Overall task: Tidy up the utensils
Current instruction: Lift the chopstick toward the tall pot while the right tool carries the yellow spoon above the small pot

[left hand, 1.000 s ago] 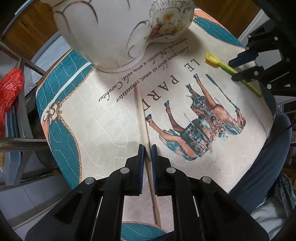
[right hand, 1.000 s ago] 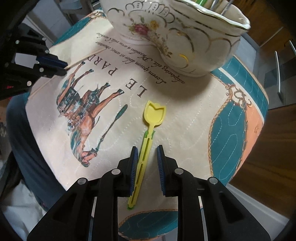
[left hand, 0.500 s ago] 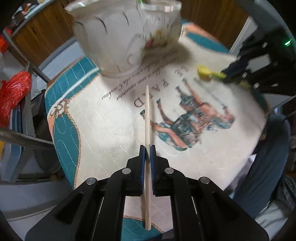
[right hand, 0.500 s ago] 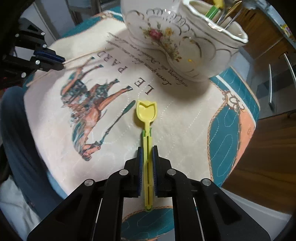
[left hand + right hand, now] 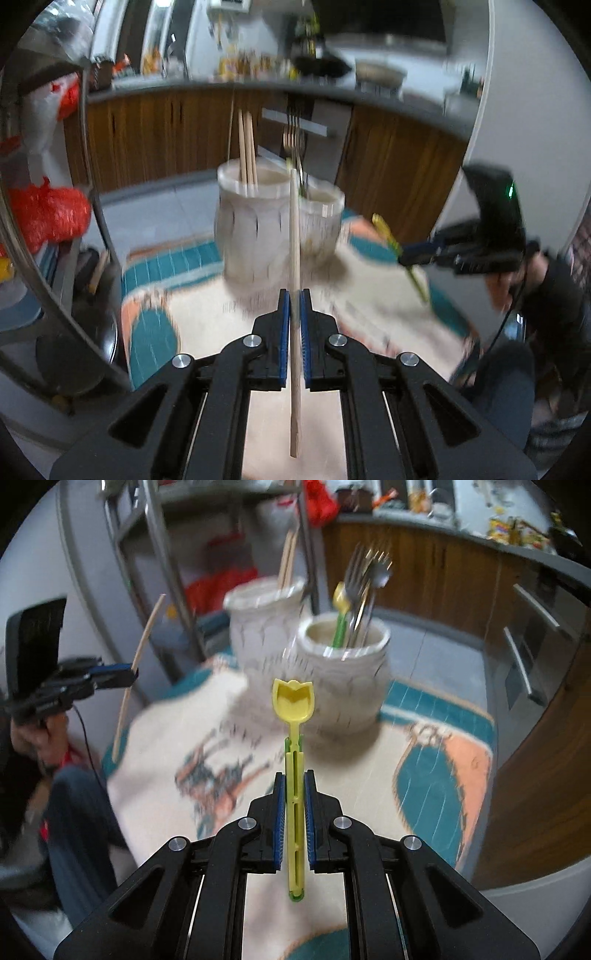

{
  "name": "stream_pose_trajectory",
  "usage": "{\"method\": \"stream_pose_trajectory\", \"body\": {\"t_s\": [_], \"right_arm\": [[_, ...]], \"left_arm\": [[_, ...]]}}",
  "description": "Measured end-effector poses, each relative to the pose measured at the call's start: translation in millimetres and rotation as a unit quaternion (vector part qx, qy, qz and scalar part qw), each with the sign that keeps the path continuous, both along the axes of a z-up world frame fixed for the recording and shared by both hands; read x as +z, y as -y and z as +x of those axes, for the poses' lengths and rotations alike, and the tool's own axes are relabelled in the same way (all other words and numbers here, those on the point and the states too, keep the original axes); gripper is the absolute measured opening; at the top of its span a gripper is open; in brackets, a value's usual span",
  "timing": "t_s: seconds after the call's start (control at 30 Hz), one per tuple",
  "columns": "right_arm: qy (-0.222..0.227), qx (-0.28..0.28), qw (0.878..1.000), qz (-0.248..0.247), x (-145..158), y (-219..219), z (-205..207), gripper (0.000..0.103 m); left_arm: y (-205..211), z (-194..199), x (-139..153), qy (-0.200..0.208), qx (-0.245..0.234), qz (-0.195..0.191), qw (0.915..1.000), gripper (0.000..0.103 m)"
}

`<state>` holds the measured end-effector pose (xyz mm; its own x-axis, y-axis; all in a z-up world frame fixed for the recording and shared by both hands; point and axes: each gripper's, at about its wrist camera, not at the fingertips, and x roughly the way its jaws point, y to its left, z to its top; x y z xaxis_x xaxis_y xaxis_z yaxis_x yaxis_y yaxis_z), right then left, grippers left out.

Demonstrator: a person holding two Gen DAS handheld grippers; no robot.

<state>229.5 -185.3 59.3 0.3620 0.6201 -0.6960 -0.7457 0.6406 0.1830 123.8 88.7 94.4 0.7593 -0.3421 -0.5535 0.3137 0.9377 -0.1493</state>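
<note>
My left gripper (image 5: 294, 295) is shut on a wooden chopstick (image 5: 294, 236) and holds it upright above the mat, in front of two white ceramic jars. The left jar (image 5: 251, 229) holds chopsticks (image 5: 246, 144); the right jar (image 5: 320, 221) holds forks (image 5: 294, 136). My right gripper (image 5: 294, 777) is shut on a yellow tulip-shaped spoon (image 5: 293, 701), lifted off the mat. In the right wrist view the near jar (image 5: 345, 675) holds forks and a yellow spoon (image 5: 341, 609); the far jar (image 5: 264, 624) holds chopsticks. The left gripper (image 5: 127, 675) with its chopstick (image 5: 138, 672) shows at left.
The jars stand on a quilted mat (image 5: 424, 782) with teal and orange border and a horse print, over a small round table. A metal rack (image 5: 155, 554) with red bags stands beside it. Wooden cabinets (image 5: 399, 158) are behind. The person's legs (image 5: 81, 812) are close to the table.
Both grippers have lifted their utensils off the mat and tilted up, so the views now look level at the jars. The right gripper closed on the spoon a second ago.
</note>
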Motion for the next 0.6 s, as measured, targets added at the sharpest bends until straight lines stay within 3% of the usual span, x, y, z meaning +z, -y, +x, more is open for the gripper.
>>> {"method": "stream_pose_trajectory", "body": {"t_s": [0.23,0.43,0.6], "right_arm": [[0.062,-0.04,0.994,0.085,25,0,10,0.01],[0.102,-0.064,0.981,0.152,43,-3,27,0.01],[0.133,-0.081,0.968,0.196,49,-7,45,0.01]], "left_arm": [[4,20,29,0.103,0.024,-0.045,0.9934,0.005],[2,54,46,0.171,0.046,-0.094,0.9798,0.005],[-1,71,59,0.212,0.064,-0.11,0.9688,0.005]]}}
